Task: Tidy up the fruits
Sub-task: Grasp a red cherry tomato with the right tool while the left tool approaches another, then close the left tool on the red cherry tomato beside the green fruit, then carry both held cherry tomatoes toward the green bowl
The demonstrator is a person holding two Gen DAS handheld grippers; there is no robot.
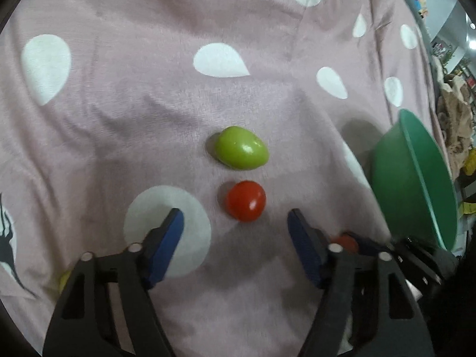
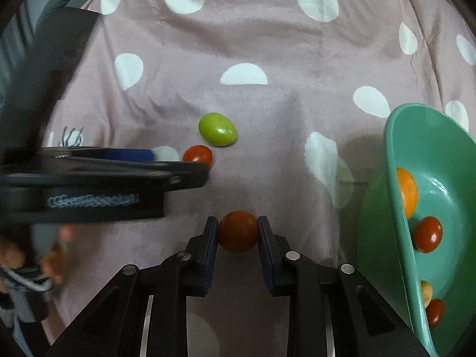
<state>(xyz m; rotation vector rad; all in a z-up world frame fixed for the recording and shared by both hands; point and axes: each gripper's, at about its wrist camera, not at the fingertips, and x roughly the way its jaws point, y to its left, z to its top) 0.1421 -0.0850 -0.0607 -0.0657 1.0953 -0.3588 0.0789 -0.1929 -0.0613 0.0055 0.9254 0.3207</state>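
Covering the whole worktop, a mauve cloth with large white drop-shaped spots (image 1: 166, 125) lies creased under everything else. At its right side sits a teal-green plastic bowl (image 2: 395, 160), its rim tipped toward the right wrist camera; inside it lie a round orange fruit (image 2: 407, 192), two dark red tomatoes (image 2: 427, 234) and a small tan fruit low against the wall.

The left tongs (image 1: 235, 223) hang above the cloth with their blue-padded fingers set wide apart and nothing between them. In the right wrist view this same tool reaches in from the left as a blurred black bar.

The right tongs (image 2: 238, 230) are closed narrowly on a round red tomato (image 2: 238, 231), both pads pressed against its sides, just left of the bowl. Whether the fruit touches the cloth cannot be told. From the left wrist view only a sliver of that tomato shows behind the left tool's right finger.

A glossy green egg-shaped fruit (image 1: 241, 147) lies loose on the cloth near the middle. Just beside it, on the near side and not quite touching, rests a small red cherry tomato (image 1: 245, 200), sitting directly ahead of the open left tongs and between the lines of their fingers.
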